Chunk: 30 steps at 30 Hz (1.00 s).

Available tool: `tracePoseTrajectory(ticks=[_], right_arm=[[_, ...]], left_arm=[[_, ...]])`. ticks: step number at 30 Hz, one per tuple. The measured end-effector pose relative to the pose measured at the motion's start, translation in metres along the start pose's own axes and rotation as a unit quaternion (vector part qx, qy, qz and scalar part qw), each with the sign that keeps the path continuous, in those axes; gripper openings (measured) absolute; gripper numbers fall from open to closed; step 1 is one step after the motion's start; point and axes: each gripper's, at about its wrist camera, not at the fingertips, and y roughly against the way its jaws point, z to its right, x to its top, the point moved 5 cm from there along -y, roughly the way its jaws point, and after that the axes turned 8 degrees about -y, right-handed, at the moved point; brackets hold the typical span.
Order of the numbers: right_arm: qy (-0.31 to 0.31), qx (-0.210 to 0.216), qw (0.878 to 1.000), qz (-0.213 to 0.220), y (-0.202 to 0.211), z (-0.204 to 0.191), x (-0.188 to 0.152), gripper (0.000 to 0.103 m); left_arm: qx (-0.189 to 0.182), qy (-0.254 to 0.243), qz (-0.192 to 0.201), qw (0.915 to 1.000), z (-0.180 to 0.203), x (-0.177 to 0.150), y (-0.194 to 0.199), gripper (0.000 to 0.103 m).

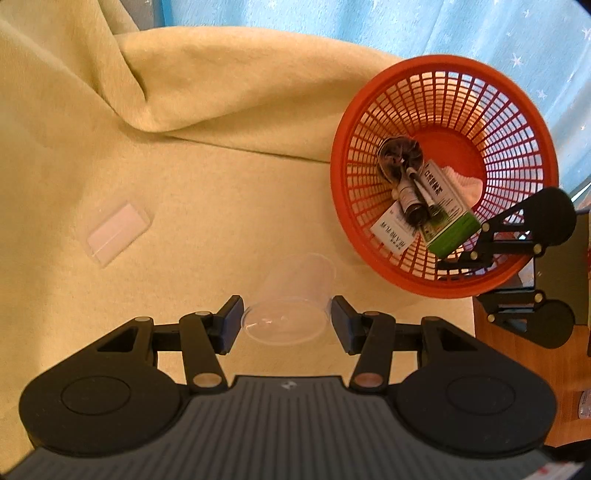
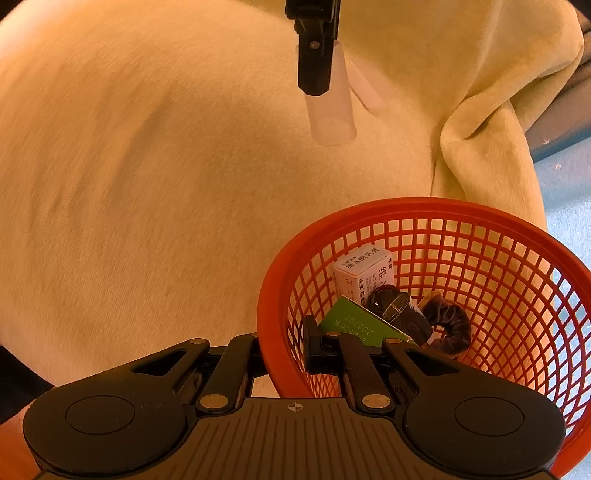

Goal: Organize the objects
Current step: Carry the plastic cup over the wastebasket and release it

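On the yellow fleece blanket [image 1: 221,192] that covers the work surface, a clear plastic cup [image 1: 291,299] lies on its side with its open mouth toward the left wrist camera, framed by the left gripper [image 1: 287,321]. Its jaws stand apart, one blue pad on each side of the cup's rim; whether the pads touch the plastic cannot be told from this view. From the right wrist view the same cup [image 2: 332,107] shows at the top, with one black finger of the left gripper [image 2: 314,55] alongside it. Farther left on the blanket, well apart from the cup, lies a small flat transparent packet [image 1: 118,230]. To the right stands a red plastic basket [image 1: 443,74] with latticed walls, partly over the blanket's edge near a wooden bench [image 1: 554,369]. Inside the basket lie a white box with printed characters [image 2: 364,273], a green-ended box [image 1: 450,221], a small dark bottle [image 2: 399,314], a dark velvet scrunchie [image 2: 450,325] and something white [image 1: 467,181] beneath them. The right gripper [image 2: 284,354] straddles the near wall of the basket, one finger outside and one inside, its jaws closed onto the rim. A blue star-printed cloth [image 1: 406,22] hangs behind.
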Motion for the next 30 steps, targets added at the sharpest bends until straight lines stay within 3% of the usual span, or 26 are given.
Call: tracePoseTrajectory(ticks=[19, 30], right_arm=[[-0.008, 0.001, 1.0, 0.002, 0.001, 0.0, 0.0, 0.004], [-0.01, 0.001, 1.0, 0.003, 0.0, 0.001, 0.001, 0.004]], left_arm=[[-0.018, -0.012, 0.02, 0.9996, 0.005, 0.023, 0.01, 0.046], [-0.059, -0.018, 0.059, 0.9963, 0.027, 0.068, 0.011, 0.046]])
